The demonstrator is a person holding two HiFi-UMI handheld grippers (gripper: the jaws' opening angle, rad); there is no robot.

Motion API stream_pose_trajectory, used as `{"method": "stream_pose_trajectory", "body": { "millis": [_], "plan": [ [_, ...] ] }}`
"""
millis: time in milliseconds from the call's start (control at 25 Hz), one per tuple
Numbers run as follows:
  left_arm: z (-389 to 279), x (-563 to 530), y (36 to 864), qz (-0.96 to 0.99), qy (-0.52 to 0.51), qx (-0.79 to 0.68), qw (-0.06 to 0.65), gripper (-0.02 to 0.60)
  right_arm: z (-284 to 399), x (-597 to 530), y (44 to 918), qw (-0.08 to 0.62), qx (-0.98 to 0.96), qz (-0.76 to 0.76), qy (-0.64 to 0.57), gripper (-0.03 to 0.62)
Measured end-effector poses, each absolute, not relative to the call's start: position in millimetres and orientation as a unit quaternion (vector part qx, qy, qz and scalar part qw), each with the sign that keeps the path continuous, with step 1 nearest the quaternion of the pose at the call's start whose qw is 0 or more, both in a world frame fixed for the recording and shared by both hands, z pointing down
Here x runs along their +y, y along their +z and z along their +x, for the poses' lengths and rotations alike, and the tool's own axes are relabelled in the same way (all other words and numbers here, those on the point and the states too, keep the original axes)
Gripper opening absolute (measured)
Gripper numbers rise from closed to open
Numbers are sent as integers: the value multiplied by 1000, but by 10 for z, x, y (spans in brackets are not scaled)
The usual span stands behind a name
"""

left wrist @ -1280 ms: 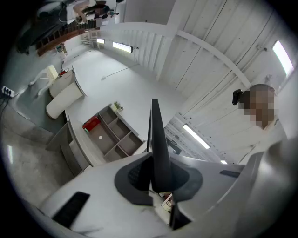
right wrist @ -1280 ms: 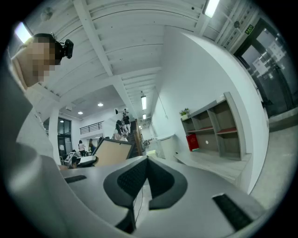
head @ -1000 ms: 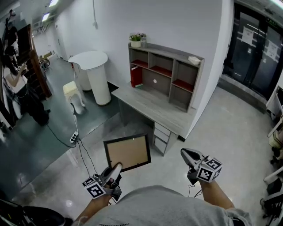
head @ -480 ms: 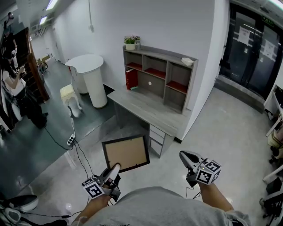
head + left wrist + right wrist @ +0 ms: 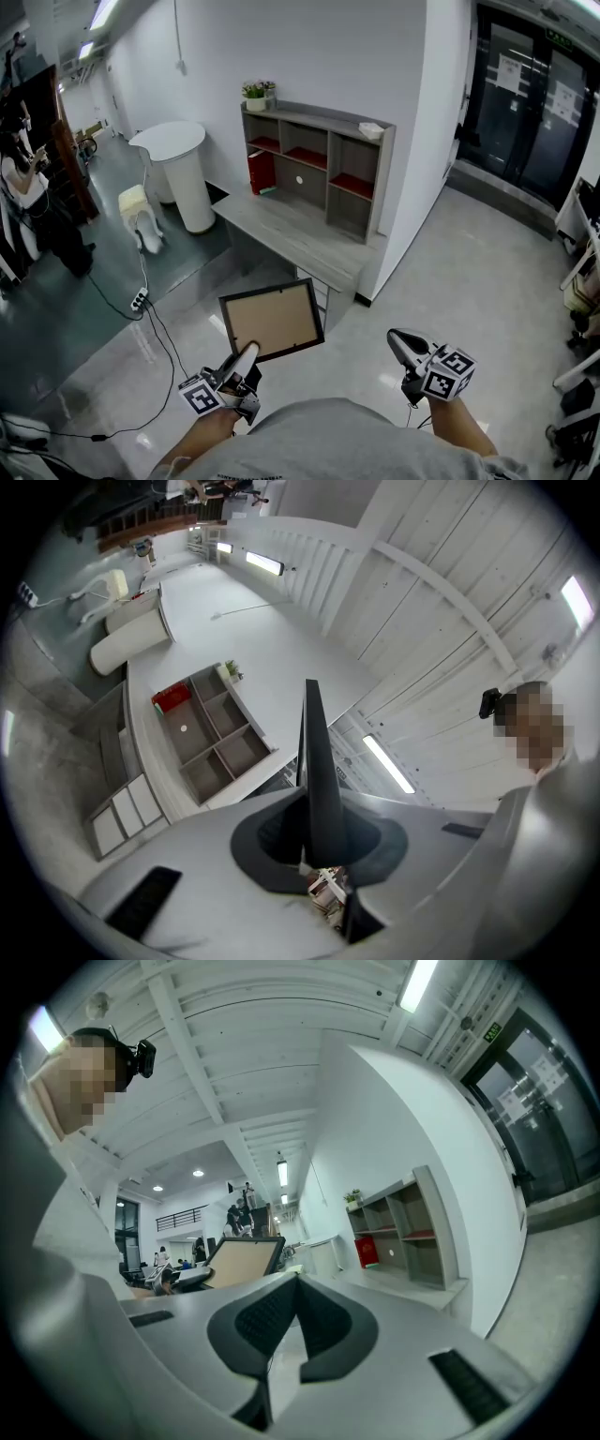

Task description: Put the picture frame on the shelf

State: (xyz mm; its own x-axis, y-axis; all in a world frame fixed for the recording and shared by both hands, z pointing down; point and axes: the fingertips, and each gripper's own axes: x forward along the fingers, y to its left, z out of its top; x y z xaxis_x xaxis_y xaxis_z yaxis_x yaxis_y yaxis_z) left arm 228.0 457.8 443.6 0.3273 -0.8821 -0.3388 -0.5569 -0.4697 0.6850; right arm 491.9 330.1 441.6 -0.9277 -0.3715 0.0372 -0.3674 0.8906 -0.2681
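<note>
The picture frame (image 5: 272, 319), black-edged with a brown backing, is held upright by its lower edge in my left gripper (image 5: 246, 354), which is shut on it. In the left gripper view the frame (image 5: 311, 733) shows edge-on, rising from between the pads of that gripper (image 5: 317, 829). My right gripper (image 5: 398, 339) hovers to the right of it, shut and empty; its pads (image 5: 309, 1312) meet. The grey shelf (image 5: 314, 164) with red-lined compartments stands on a grey desk (image 5: 291, 230) ahead, against the white wall. It also appears as the shelf (image 5: 211, 728) and the shelf (image 5: 403, 1232) in the two gripper views.
A potted plant (image 5: 255, 94) stands on the shelf top and a red box (image 5: 260, 171) in its left compartment. A white pedestal table (image 5: 178, 164) and stool (image 5: 139, 211) stand left of the desk. A power strip (image 5: 141, 300) with cables lies on the floor. Glass doors (image 5: 525, 103) are at the right.
The desk and shelf have shifted left and slightly nearer in the head view as both grippers travelled forward together. The frame stays gripped in the left gripper.
</note>
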Motion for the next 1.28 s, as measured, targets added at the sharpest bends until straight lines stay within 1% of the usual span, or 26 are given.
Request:
{"method": "stream_pose_trajectory", "body": {
  "millis": [120, 320, 600, 800, 960, 1080, 1280],
  "plan": [
    [2516, 4445, 4405, 786, -357, -450, 229, 40, 5128, 3216, 4459, 5, 972, -190, -136, 9],
    [2697, 4326, 4474, 780, -355, -456, 241, 40, 5325, 3104, 4495, 4, 973, -185, -139, 9],
    [2607, 4164, 4514, 783, -345, -457, 243, 40, 5145, 2958, 4661, 4, 973, -172, -152, 9],
    [2201, 3957, 4683, 772, -353, -462, 258, 40, 4788, 2787, 4702, -13, 973, -175, -147, 9],
    [1809, 3688, 4671, 782, -362, -438, 255, 40, 4366, 2532, 4723, -16, 973, -187, -138, 10],
    [1331, 3429, 4714, 786, -359, -429, 263, 40, 3924, 2283, 4686, -9, 970, -203, -137, 10],
    [416, 2973, 4612, 794, -348, -422, 265, 40, 2998, 1927, 4535, 2, 970, -207, -125, 11]
  ]
}}
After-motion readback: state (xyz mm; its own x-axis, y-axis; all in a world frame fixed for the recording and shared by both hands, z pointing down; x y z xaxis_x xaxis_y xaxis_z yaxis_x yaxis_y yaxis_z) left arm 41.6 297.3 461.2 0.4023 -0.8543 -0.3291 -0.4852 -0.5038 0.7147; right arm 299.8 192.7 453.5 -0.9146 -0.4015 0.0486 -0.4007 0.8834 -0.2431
